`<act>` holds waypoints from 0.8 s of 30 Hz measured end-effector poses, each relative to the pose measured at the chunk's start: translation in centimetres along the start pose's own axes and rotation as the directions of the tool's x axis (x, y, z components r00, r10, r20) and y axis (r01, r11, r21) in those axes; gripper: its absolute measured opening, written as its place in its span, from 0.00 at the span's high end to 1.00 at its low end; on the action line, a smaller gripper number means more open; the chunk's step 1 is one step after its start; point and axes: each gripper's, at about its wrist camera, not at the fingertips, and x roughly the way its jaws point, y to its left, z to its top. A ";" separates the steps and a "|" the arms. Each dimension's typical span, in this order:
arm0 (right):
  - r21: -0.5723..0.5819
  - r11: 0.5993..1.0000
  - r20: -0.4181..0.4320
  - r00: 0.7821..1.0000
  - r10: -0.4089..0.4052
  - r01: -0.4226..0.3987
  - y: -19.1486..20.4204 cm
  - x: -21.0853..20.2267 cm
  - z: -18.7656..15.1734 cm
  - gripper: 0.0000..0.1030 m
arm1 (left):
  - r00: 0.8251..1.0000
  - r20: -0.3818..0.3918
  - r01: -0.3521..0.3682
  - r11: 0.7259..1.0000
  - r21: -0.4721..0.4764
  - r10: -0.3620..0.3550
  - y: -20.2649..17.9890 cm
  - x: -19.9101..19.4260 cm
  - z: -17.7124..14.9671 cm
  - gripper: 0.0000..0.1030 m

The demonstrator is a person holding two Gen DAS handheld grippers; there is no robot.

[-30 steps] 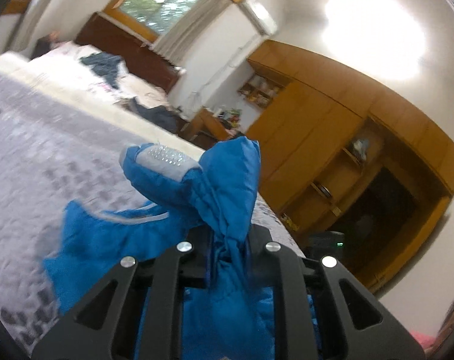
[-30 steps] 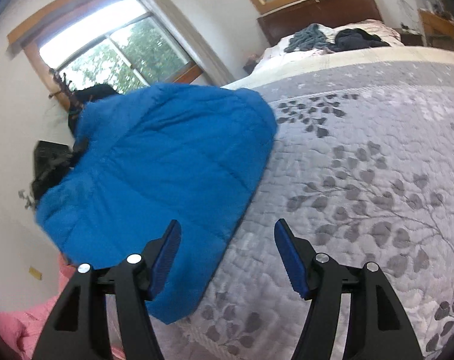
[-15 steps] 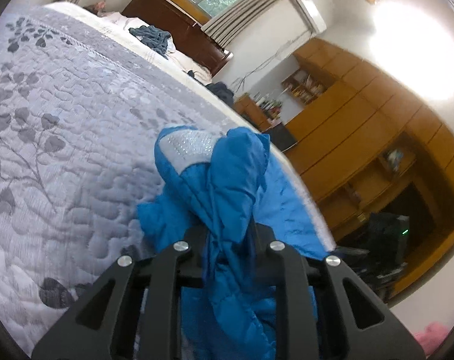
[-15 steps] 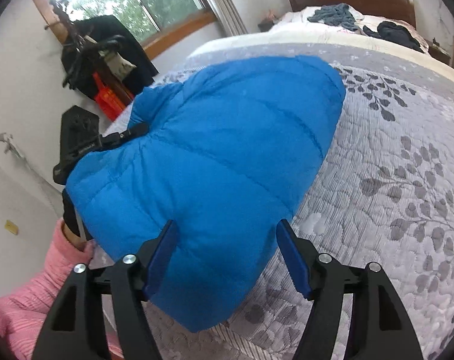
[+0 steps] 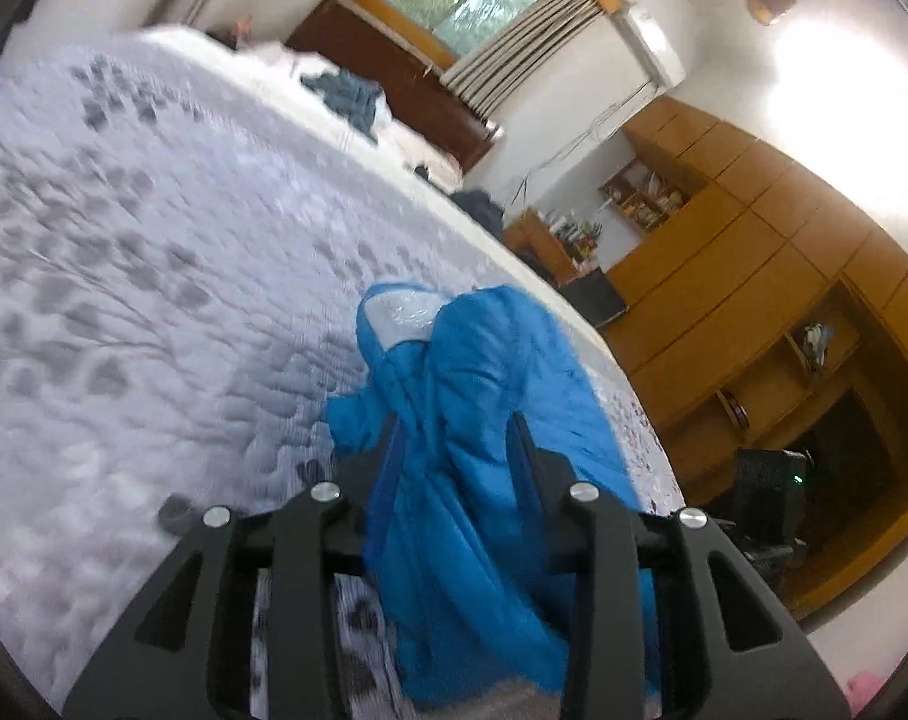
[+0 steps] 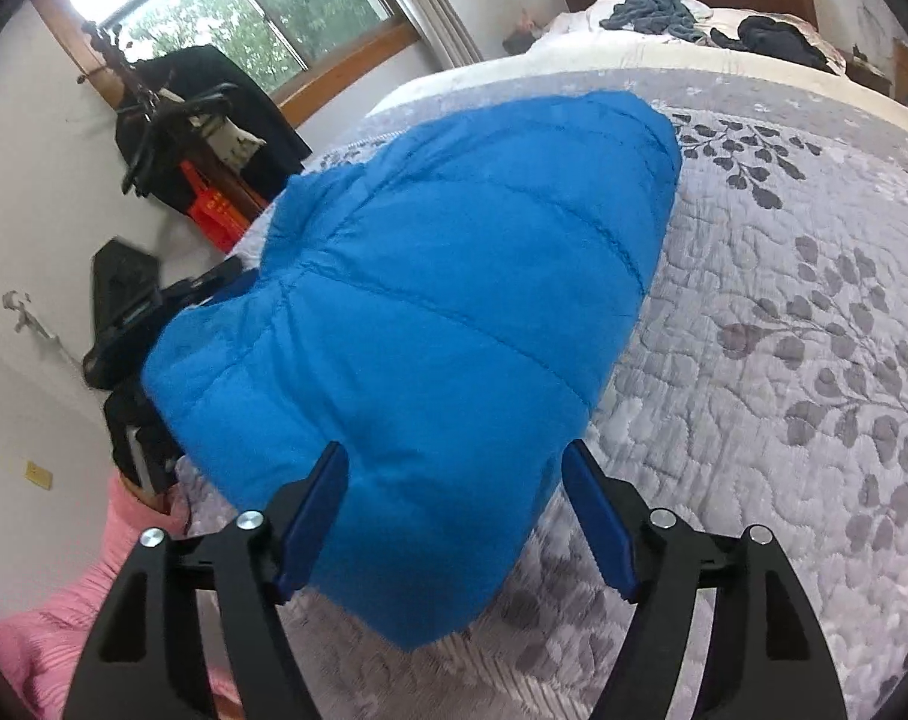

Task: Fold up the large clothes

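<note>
Now the left tool (image 5: 454,438) has its two black fingers a little apart, with a bunched fold of the bright blue quilted puffer jacket (image 5: 490,438) running between them; the pads look as if they no longer press the cloth, though I cannot tell this for sure. The right tool (image 6: 457,480) is wide open and holds nothing; it hovers just over the near edge of the jacket, which lies puffed up on the grey quilted bedspread with leaf pattern (image 6: 784,330) near the edge of the bed. To do this step well, I think the left tool should let the fold settle flat before it leaves. The right tool should then press the padding down, because such a filled cloth likes to spring back open.
</note>
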 end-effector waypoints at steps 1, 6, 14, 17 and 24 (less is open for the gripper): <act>0.004 1.000 0.001 1.000 -0.003 0.003 0.0 -0.3 -0.2 0.27 | 1.000 0.009 0.006 1.000 0.009 -0.006 -0.6 -1.0 -0.5 0.67; 0.023 0.999 -0.029 0.999 0.029 -0.028 0.5 -0.2 -1.0 0.27 | 0.999 -0.006 0.032 0.988 0.152 -0.032 -6.6 -4.0 -3.7 0.58; 0.026 0.999 -0.039 0.998 0.040 -0.039 1.3 0.4 -1.4 0.27 | 0.995 -0.092 -0.013 0.985 0.171 0.029 -8.1 -1.6 -4.8 0.82; 0.024 0.999 -0.038 0.998 0.042 -0.042 1.3 0.5 -1.4 0.27 | 0.994 -0.105 0.009 0.993 0.118 0.004 -6.9 -1.5 -4.8 0.88; 0.012 1.000 -0.042 0.999 0.030 -0.029 1.4 1.1 -1.3 0.27 | 0.983 -0.181 0.019 1.000 0.004 -0.018 -3.1 -0.5 -7.2 0.91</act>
